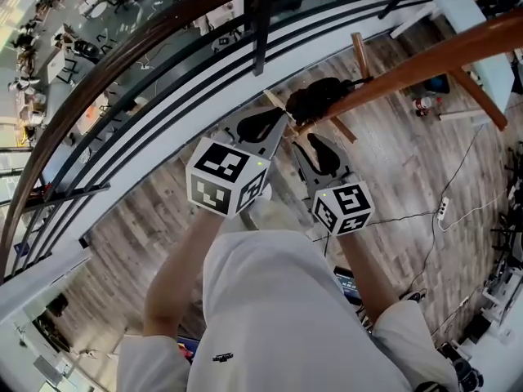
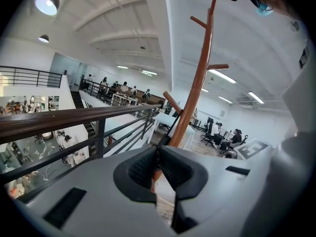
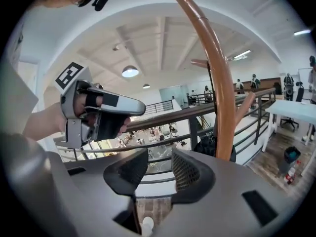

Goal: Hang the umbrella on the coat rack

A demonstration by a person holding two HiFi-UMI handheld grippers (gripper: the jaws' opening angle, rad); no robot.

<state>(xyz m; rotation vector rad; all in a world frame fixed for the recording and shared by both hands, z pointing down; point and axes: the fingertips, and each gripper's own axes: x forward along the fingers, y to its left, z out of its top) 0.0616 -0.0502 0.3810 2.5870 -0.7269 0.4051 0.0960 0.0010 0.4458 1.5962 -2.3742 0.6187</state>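
The brown wooden coat rack (image 1: 425,60) slants across the head view, its pegs sticking out near the middle. A black folded umbrella (image 1: 315,98) hangs as a dark bundle against the pole, just beyond both grippers. It also shows behind the pole in the right gripper view (image 3: 211,144). My left gripper (image 1: 265,122) is close below it on the left, and its pads (image 2: 170,169) meet at the tips with nothing between them. To the right, a little nearer me, my right gripper (image 1: 320,149) has a gap between its jaws that holds nothing.
A railing with a dark wooden handrail (image 1: 122,51) and black bars runs right behind the rack, with a lower floor far below. A power strip (image 1: 442,211) with cables lies on the wooden floor at right. A white table (image 1: 458,11) stands at the upper right.
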